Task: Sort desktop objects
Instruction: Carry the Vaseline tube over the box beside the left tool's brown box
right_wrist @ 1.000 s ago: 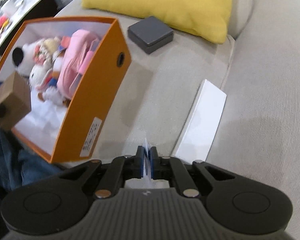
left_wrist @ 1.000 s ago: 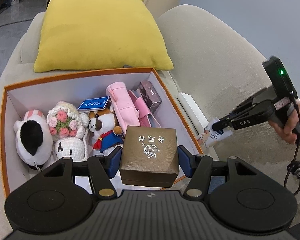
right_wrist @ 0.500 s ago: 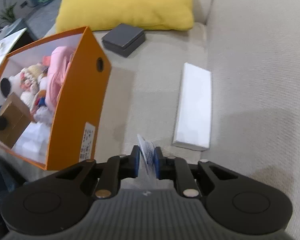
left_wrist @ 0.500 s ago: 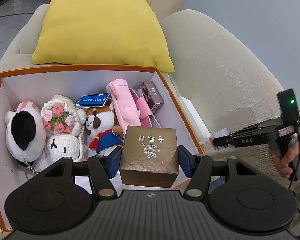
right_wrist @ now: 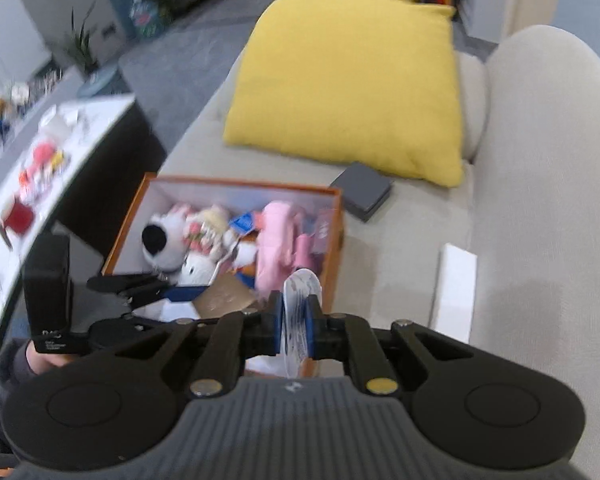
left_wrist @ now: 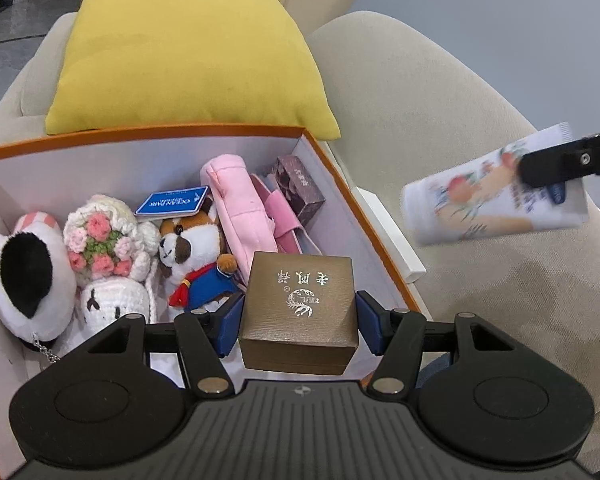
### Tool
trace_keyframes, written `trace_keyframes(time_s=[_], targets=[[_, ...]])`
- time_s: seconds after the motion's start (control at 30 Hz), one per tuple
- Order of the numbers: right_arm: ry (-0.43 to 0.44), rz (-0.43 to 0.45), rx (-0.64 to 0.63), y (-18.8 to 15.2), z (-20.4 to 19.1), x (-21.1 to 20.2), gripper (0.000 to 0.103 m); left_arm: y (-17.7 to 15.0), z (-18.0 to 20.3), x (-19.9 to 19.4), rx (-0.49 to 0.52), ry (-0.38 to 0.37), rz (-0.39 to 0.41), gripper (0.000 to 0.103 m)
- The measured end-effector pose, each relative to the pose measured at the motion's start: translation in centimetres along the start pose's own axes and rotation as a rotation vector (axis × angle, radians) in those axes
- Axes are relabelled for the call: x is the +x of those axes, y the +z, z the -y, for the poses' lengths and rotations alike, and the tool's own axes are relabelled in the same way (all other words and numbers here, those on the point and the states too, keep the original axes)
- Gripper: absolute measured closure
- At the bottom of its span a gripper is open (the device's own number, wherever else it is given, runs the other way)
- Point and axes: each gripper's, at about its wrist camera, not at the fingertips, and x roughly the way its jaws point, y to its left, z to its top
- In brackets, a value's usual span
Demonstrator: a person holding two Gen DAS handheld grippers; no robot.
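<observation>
The left gripper (left_wrist: 298, 316) is clamping a brown gift box (left_wrist: 300, 310) between its blue pads, one pad pressing on each side wall, and is holding it over the near end of the orange storage box (left_wrist: 140, 136). The gift box is sitting level, silver characters and an emblem showing on its lid. In the right wrist view the same gripper (right_wrist: 172, 294) is reaching in from the left, a hand (right_wrist: 40, 360) wrapping its handle.

The right gripper (right_wrist: 294, 328) is pinching a white printed tube (right_wrist: 298, 312) edge-on between nearly closed pads. From the left wrist view that tube (left_wrist: 496, 196) is hanging in the air to the right of the orange box, clear of the sofa seat (left_wrist: 480, 280), with fruit pictures on its side.

Inside the orange box are lying a white plush with a black patch (left_wrist: 24, 280), a crocheted doll with pink flowers (left_wrist: 104, 256), a plush bear in a blue coat (left_wrist: 196, 256), a blue card (left_wrist: 172, 202), a pink pouch (left_wrist: 240, 208) and a small dark purple carton (left_wrist: 300, 190).

A long white box (right_wrist: 454, 292) is lying on the seat just beside the orange box's right wall. A dark grey square box (right_wrist: 362, 196) is resting beyond it, near the lower corner of the yellow cushion (right_wrist: 348, 80), which is leaning against the beige sofa back.
</observation>
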Motion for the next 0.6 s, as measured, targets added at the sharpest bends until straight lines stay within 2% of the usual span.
trace_keyframes(time_s=[0.2,0.3,0.43,0.6], targets=[[-0.137,-0.147,-0.074,1.2,-3.3,4.9,0.092,-0.5,-1.0,0.5,-0.019,-0.002,0.008,0.034],[-0.183,-0.172,-0.097,1.8,-4.1,6.0,0.092,-0.5,-0.9,1.2,-0.01,-0.02,0.004,0.034],[-0.235,-0.192,-0.119,2.5,-5.1,6.8,0.092,-0.3,-0.7,2.8,-0.023,-0.005,-0.028,0.034],[-0.26,-0.217,-0.128,3.0,-5.4,7.4,0.092,-0.4,-0.2,5.0,-0.094,-0.019,-0.072,0.034]])
